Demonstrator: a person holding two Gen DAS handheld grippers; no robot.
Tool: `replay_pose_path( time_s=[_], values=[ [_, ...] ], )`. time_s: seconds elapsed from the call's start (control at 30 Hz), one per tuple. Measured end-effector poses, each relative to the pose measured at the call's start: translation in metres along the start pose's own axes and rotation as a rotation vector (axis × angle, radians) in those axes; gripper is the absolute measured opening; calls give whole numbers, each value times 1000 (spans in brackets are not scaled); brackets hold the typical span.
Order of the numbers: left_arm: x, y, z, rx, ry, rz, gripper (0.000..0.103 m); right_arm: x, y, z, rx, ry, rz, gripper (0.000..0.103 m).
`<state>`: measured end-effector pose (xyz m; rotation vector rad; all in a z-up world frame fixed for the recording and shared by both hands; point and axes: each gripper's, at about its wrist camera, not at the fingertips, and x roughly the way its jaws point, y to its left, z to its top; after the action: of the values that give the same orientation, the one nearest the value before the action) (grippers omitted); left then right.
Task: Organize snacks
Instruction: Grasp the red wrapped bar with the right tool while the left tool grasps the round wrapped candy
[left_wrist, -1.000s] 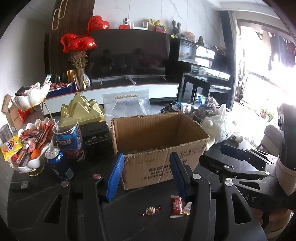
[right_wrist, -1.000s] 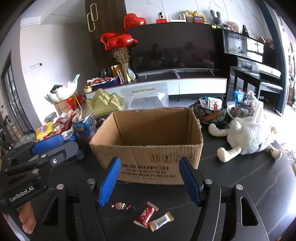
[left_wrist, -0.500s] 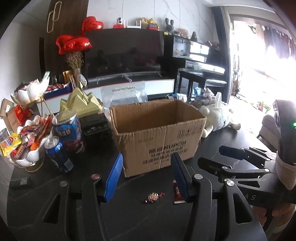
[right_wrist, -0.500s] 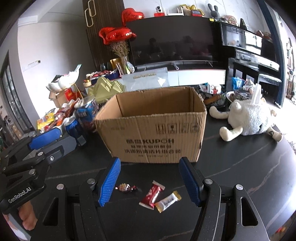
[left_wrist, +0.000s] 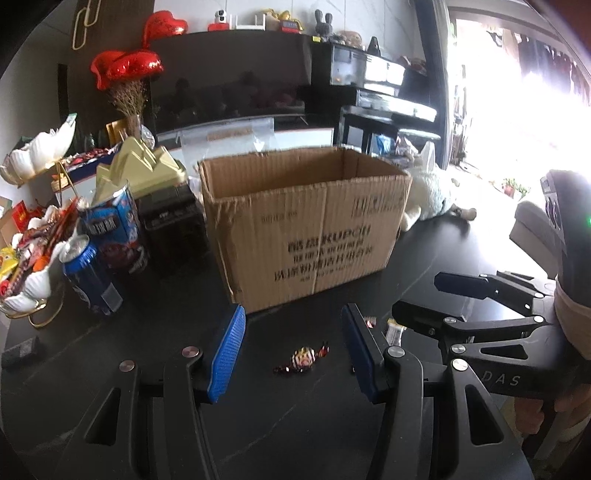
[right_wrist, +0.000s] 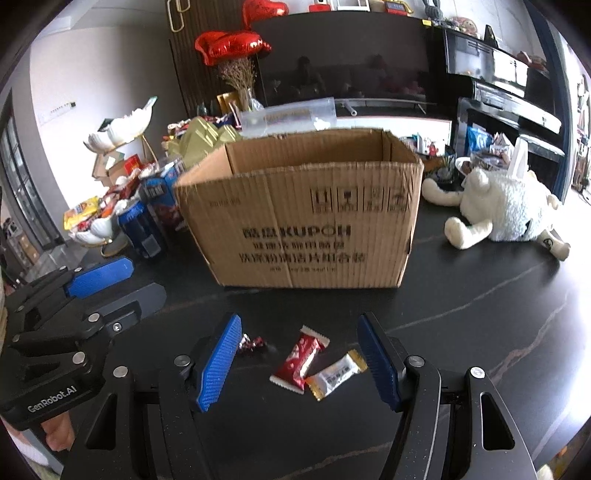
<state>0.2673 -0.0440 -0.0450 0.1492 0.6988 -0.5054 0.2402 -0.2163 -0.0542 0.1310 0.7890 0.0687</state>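
An open cardboard box (left_wrist: 306, 229) (right_wrist: 306, 221) stands on the black table. In front of it lie three small snacks. A twist-wrapped candy (left_wrist: 303, 360) (right_wrist: 251, 343) lies between the fingers of my open left gripper (left_wrist: 293, 345), just above the table. A red packet (right_wrist: 300, 357) and a gold-and-white packet (right_wrist: 336, 374) lie between the fingers of my open right gripper (right_wrist: 299, 358). Each gripper also shows in the other's view: the right one (left_wrist: 458, 306), the left one (right_wrist: 118, 280). Both are empty.
Left of the box stand a blue can (left_wrist: 90, 275), a blue snack tube (left_wrist: 116, 229), a dark box (left_wrist: 171, 225) with a gold lid and a white bowl of snacks (left_wrist: 26, 273). A white plush toy (right_wrist: 502, 206) lies to the right.
Both grippers have come down toward the table in front of the box. The candy now lies between the left fingers, the two packets between the right fingers. Both stay open.
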Motion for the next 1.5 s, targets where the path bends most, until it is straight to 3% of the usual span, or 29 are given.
replay_pose_path(
  time_s=[0.43,0.63,1.23,1.5],
  values=[
    [34,-2,-26,92,99,-46,53,31,-2,-19,-6,92,9,59],
    [54,0,-35,77,156,-109,53,43,-1,-23,1,126,24,56],
    [92,-1,-42,68,203,-132,52,65,-6,-30,34,173,29,48],
    [103,5,-45,49,218,-145,37,69,-10,-31,53,181,34,46]
  ],
)
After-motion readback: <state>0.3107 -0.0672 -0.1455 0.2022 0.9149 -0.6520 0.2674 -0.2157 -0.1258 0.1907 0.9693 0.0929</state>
